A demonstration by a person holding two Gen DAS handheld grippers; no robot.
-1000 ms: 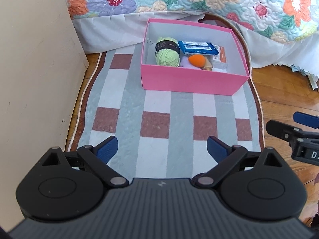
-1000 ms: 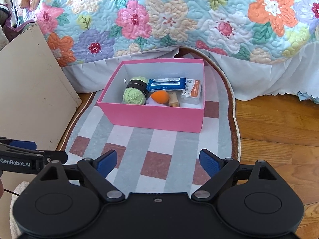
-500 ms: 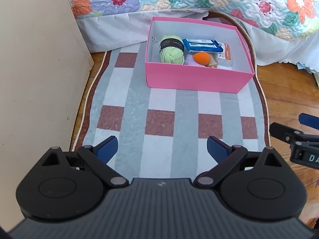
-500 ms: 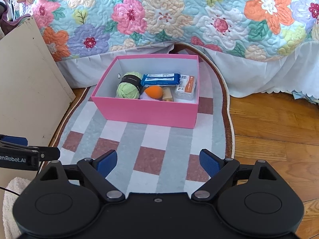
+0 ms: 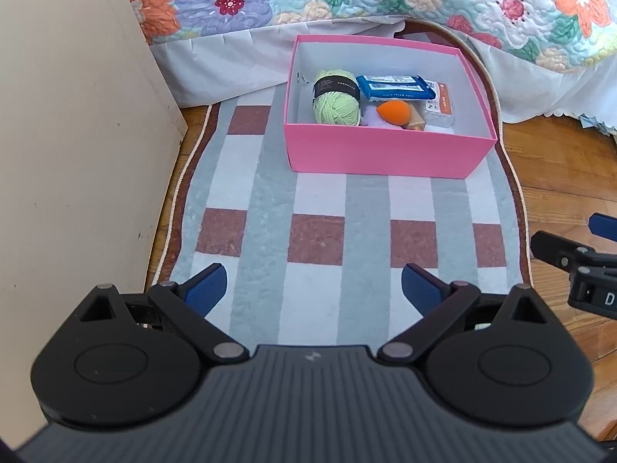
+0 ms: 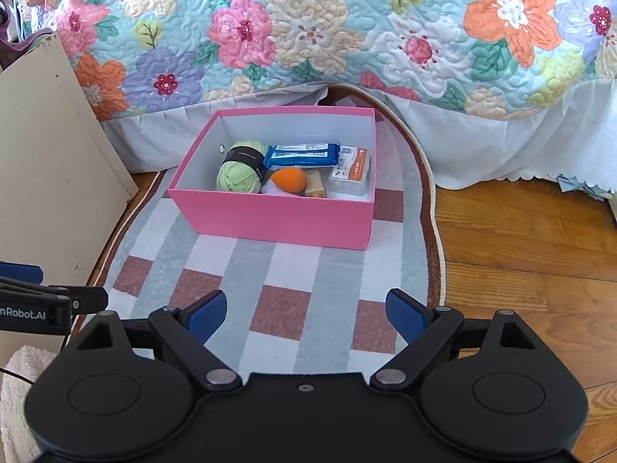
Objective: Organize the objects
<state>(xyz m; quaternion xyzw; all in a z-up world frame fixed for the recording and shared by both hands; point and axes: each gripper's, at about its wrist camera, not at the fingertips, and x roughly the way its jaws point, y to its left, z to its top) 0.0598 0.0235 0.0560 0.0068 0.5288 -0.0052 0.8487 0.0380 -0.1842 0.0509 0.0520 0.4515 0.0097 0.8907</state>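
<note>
Both grippers tilt down toward the floor with nothing between their blue pads. On my left gripper (image 5: 313,289) the jaws stand wide apart over the near end of the checked rug (image 5: 320,200); my right gripper (image 6: 304,310) is spread just as wide over the same rug, a little to the right, and its black fingertip shows at the right edge of the left view.

I see the pink box (image 5: 385,156) well beyond both, on the far part of the rug, close to the bed skirt under the flowered quilt (image 6: 327,31). Inside it lie a green ball of yarn (image 5: 336,104) at the left, a blue packet (image 5: 395,88) behind, an orange sponge (image 5: 397,113) in the middle and a small clear case (image 6: 351,171) at the right. A beige board (image 5: 69,146) stands to the left, wooden floor (image 6: 532,239) to the right.
</note>
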